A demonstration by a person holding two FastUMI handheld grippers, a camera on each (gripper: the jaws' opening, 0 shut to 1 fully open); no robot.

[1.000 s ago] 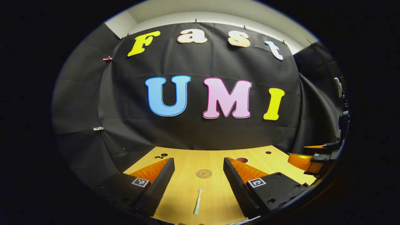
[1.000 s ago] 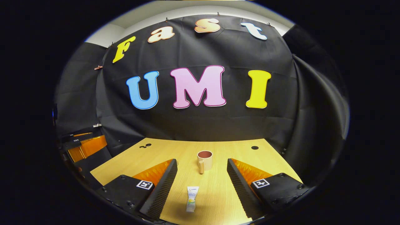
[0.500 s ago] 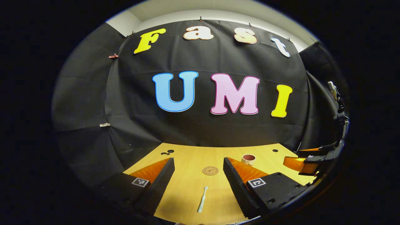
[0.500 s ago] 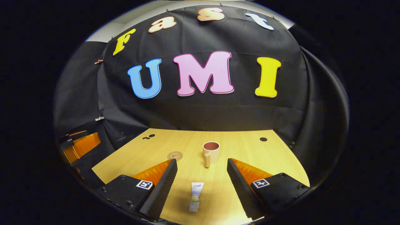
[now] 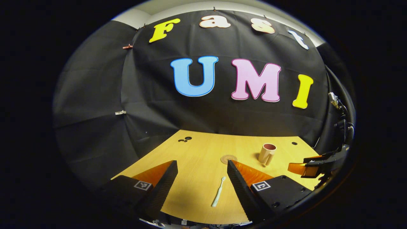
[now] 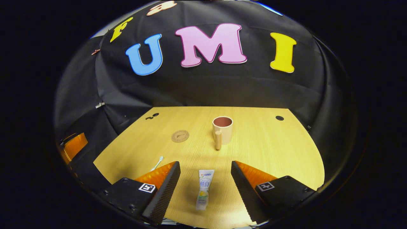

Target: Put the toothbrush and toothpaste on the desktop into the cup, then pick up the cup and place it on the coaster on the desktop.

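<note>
On the wooden table (image 6: 270,149) the cup (image 6: 222,129) stands upright, its handle turned toward the near edge, and serves as the landmark for everything else. The round coaster (image 6: 180,136) lies flat to the cup's left, near it but apart, with nothing on it. The toothpaste (image 6: 204,189) tube lies flat nearer the table's front edge than the cup, almost straight in front of the handle, well apart from it. The toothbrush (image 5: 218,196) lies flat farther to the left of the cup than the coaster and closer to the front edge; in the right gripper view its head (image 6: 160,159) peeks out beside the claw's left finger. The right claw (image 6: 205,173) hovers above the table with its fingers spread wide, the toothpaste lying between them untouched. The left claw (image 5: 202,173) is also spread wide and holds nothing, with the toothbrush lying between its fingers, closer to the right one. In the left gripper view the cup (image 5: 267,153) sits beyond the coaster (image 5: 228,159), and the right claw's orange fingers (image 5: 300,169) show to the cup's right.
</note>
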